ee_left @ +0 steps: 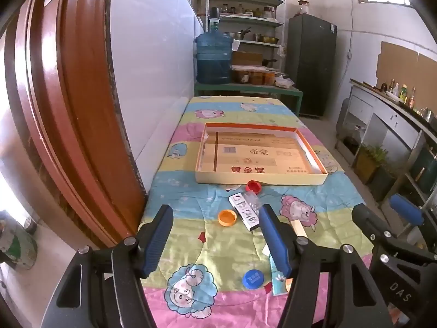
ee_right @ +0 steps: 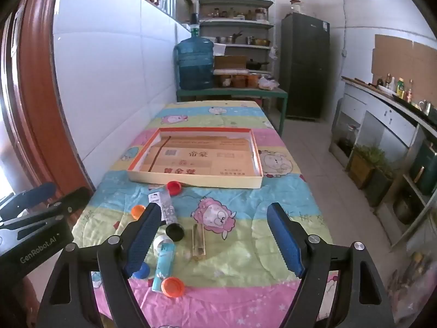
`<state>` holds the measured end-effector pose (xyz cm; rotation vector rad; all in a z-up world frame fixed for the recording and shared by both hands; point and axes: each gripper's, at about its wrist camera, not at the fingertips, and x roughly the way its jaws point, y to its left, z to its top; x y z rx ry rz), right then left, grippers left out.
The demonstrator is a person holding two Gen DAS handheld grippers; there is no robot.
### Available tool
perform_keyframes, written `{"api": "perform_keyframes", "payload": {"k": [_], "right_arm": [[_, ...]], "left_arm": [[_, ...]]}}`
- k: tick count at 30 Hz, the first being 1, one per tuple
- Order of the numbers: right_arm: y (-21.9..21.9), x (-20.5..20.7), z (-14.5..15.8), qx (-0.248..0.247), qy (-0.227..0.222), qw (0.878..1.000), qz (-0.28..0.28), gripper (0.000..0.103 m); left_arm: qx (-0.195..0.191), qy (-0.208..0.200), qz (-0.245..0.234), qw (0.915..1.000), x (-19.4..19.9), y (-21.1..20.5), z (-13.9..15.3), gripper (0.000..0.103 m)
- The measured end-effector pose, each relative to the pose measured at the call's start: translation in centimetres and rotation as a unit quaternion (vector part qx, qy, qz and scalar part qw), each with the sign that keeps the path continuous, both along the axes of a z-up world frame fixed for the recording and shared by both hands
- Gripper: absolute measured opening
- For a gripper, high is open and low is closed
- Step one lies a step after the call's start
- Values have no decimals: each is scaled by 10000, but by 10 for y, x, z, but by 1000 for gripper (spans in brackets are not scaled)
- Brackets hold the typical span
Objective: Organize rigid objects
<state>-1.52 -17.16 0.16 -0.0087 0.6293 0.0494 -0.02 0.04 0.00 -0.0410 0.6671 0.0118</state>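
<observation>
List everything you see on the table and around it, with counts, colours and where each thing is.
tray: one, cream with orange rim, mid-table, no loose items in it
caps: five; red by the tray, two orange, one blue, one black
patterned box: one, white, below the red cap
tube: one, light blue, near edge
clear case: one, centre
cloth: one, pastel cartoon print, covering table
water jug: one, blue, far bench
fridge: one, dark, back wall
left gripper: open, empty
right gripper: open, empty
</observation>
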Motion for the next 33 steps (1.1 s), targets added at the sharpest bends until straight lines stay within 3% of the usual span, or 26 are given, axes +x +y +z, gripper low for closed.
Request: {"api": "perform_keyframes", "payload": {"k": [33], "right_arm": [[5, -5, 6, -73, -1, 10000, 40, 81]], "left_arm": [[-1, -25, -56, 10000, -6, 2, 5, 65]]}}
